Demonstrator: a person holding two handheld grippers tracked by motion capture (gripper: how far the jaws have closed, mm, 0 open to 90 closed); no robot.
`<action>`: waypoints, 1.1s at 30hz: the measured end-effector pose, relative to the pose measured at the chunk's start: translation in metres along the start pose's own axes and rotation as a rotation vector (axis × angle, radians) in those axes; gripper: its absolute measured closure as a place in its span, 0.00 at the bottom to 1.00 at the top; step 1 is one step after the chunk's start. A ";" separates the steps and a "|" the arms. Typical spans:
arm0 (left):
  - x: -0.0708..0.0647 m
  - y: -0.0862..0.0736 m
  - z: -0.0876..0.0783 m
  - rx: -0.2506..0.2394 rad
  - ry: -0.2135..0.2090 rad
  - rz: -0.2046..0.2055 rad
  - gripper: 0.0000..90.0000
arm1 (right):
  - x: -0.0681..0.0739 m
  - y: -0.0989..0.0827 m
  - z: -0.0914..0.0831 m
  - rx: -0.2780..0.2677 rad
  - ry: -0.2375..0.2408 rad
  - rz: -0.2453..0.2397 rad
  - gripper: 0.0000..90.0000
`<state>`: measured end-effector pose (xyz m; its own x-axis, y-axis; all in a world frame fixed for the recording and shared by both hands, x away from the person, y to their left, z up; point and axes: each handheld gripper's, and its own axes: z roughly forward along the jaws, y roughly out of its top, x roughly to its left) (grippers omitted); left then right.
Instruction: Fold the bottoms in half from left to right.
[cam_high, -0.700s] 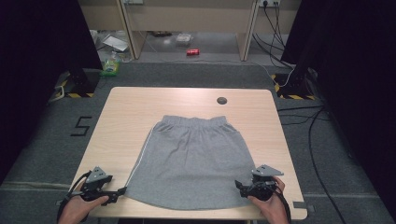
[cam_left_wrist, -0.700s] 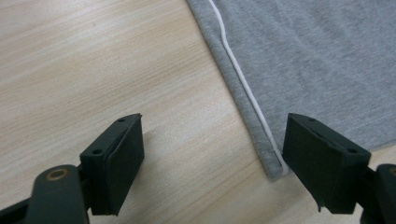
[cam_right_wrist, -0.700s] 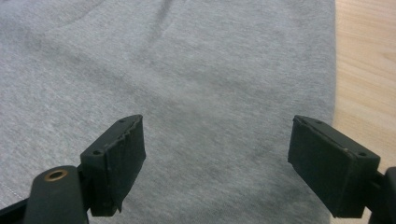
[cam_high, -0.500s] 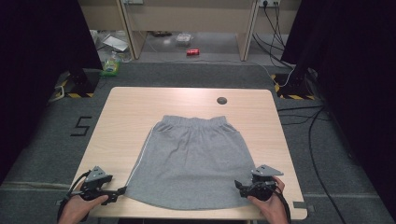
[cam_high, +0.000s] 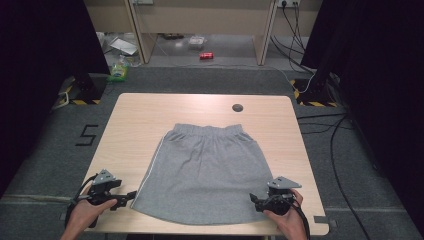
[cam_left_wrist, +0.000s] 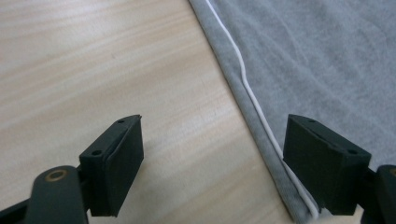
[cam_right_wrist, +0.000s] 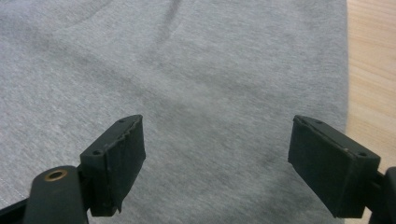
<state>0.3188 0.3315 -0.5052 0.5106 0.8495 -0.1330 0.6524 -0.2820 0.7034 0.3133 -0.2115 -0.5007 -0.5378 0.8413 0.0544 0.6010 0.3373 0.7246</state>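
A grey skirt (cam_high: 205, 170) with an elastic waistband and a white side stripe lies flat on the wooden table (cam_high: 145, 120), waistband toward the far edge. My left gripper (cam_high: 131, 194) rests at the skirt's near left corner, jaws wide open. In the left gripper view the left gripper (cam_left_wrist: 215, 163) has bare wood between its jaws, and the skirt's striped edge (cam_left_wrist: 252, 93) runs past the right jaw. My right gripper (cam_high: 252, 198) sits at the near right corner, open. In the right gripper view the right gripper (cam_right_wrist: 217, 163) hangs over the grey skirt fabric (cam_right_wrist: 187, 79), nothing pinched.
A small dark round mark (cam_high: 237, 107) lies on the table near its far edge. Beyond the table are grey floor, a red can (cam_high: 206, 55), cables (cam_high: 320, 125) at the right and a painted figure 5 (cam_high: 86, 135) at the left.
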 end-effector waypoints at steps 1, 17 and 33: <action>0.001 0.004 0.001 -0.005 0.000 -0.002 0.22 | 0.001 0.000 0.000 0.004 0.003 0.007 0.21; 0.014 0.071 0.038 -0.028 -0.030 -0.026 0.22 | 0.003 0.001 0.001 0.002 0.008 -0.003 0.21; 0.027 0.123 0.078 -0.063 -0.052 -0.090 0.32 | 0.003 0.001 0.002 0.000 0.009 -0.004 0.22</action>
<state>0.4573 0.2849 -0.4768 0.4811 0.8454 -0.2320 0.6613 -0.1762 0.7292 0.3132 -0.2075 -0.5007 -0.5451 0.8364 0.0578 0.5990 0.3403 0.7249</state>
